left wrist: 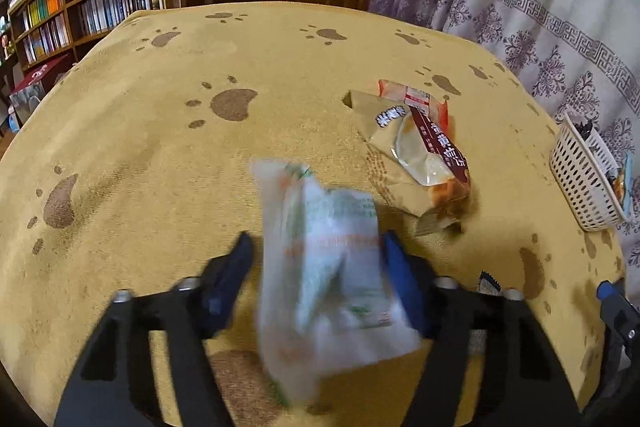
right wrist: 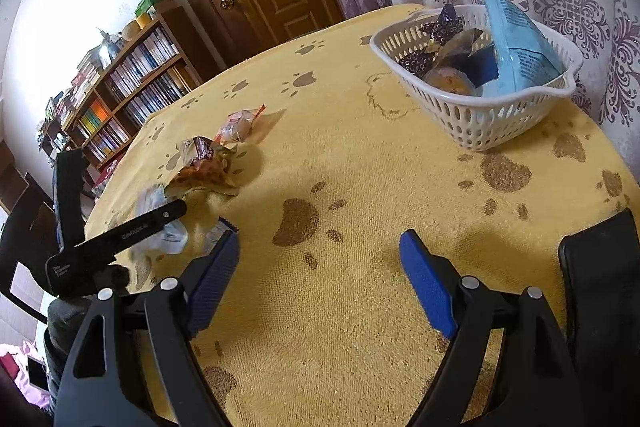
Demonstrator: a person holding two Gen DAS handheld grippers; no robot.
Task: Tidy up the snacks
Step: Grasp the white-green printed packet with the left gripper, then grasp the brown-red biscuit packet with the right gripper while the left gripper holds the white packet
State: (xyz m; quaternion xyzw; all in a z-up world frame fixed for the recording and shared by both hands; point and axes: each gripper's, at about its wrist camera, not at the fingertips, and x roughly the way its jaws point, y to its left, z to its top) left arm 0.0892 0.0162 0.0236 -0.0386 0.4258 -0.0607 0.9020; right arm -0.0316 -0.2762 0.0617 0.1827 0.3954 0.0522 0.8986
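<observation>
Left wrist view: left gripper [left wrist: 316, 251] jaws pinch a blurred white-and-green plastic snack packet [left wrist: 332, 267]; right gripper [right wrist: 320, 247] jaws stand spread, empty, above the yellow paw-print tablecloth [right wrist: 360, 167].

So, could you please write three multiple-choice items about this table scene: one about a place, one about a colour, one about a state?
1. Where is the white-and-green packet?
A. Inside the basket
B. Between the fingers of the left gripper
C. On the bookshelf

2. What colour is the basket?
A. White
B. Red
C. Black

3. How is the right gripper?
A. Shut on a packet
B. Shut with nothing in it
C. Open with nothing between its fingers

Answers:
1 B: the left wrist view shows the white-and-green packet between the two blue fingers of the left gripper.
2 A: the perforated wall of the basket is white.
3 C: the fingers of the right gripper stand wide apart, with only the yellow cloth between them.
</observation>
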